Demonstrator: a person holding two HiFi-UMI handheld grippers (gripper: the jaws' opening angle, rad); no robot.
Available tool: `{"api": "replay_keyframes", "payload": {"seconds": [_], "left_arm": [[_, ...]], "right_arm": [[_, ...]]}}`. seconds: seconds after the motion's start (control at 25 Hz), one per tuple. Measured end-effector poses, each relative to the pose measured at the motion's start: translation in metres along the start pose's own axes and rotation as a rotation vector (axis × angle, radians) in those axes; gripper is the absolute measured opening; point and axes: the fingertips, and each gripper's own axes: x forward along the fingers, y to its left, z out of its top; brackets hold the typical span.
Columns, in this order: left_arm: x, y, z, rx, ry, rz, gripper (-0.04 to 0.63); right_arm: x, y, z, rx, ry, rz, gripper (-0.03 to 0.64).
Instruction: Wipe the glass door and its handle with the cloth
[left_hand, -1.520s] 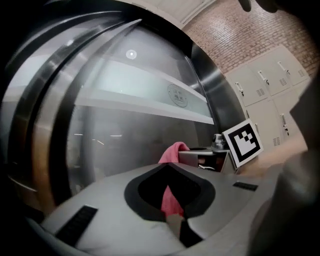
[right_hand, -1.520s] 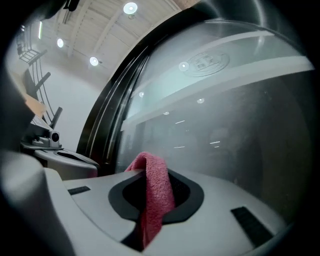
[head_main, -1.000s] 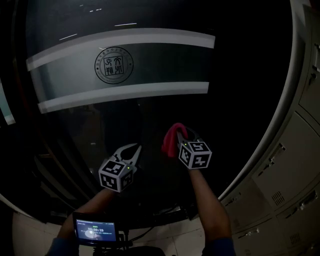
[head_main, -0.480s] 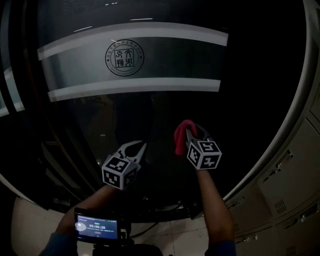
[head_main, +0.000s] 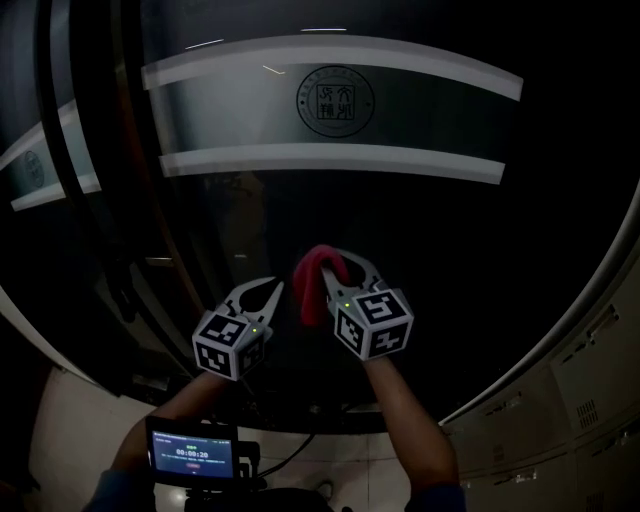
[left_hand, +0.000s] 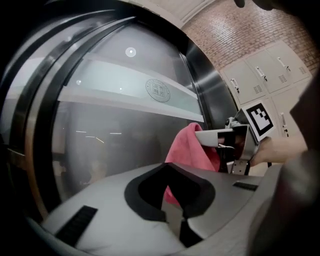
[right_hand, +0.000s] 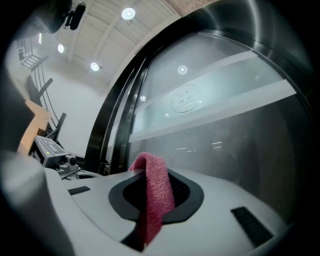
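The glass door (head_main: 420, 230) is dark, with two frosted bands and a round seal (head_main: 336, 102). My right gripper (head_main: 345, 262) is shut on a red cloth (head_main: 314, 276), which sticks out past its tips low on the glass, below the bands. In the right gripper view the cloth (right_hand: 156, 192) drapes over the closed jaws of the right gripper (right_hand: 150, 172). My left gripper (head_main: 263, 291) is just left of it, shut and empty. The left gripper view shows the left gripper (left_hand: 169, 167), the cloth (left_hand: 189, 150) and the right gripper (left_hand: 227, 137) close to the glass. I cannot pick out the handle.
Dark vertical frame bars (head_main: 125, 160) run down the door's left side. Grey lockers (head_main: 600, 385) stand at the lower right beyond the door's pale edge. A small lit screen (head_main: 190, 458) sits near my body above a tiled floor (head_main: 60, 440).
The view has swung left, so the seal now sits further right. My right gripper and the cloth have moved left along the glass, closer to the left gripper. Both grippers stay shut.
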Motion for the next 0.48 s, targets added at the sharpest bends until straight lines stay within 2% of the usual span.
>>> {"api": "replay_keyframes", "payload": {"seconds": [0.2, 0.48], "left_arm": [[-0.074, 0.061, 0.001, -0.013, -0.031, 0.046, 0.008], [-0.203, 0.166, -0.003, 0.009, -0.063, 0.066, 0.008]], "right_arm": [[0.037, 0.108, -0.008, 0.009, 0.006, 0.085, 0.032], [0.091, 0.253, -0.015, 0.037, -0.015, 0.079, 0.032]]}}
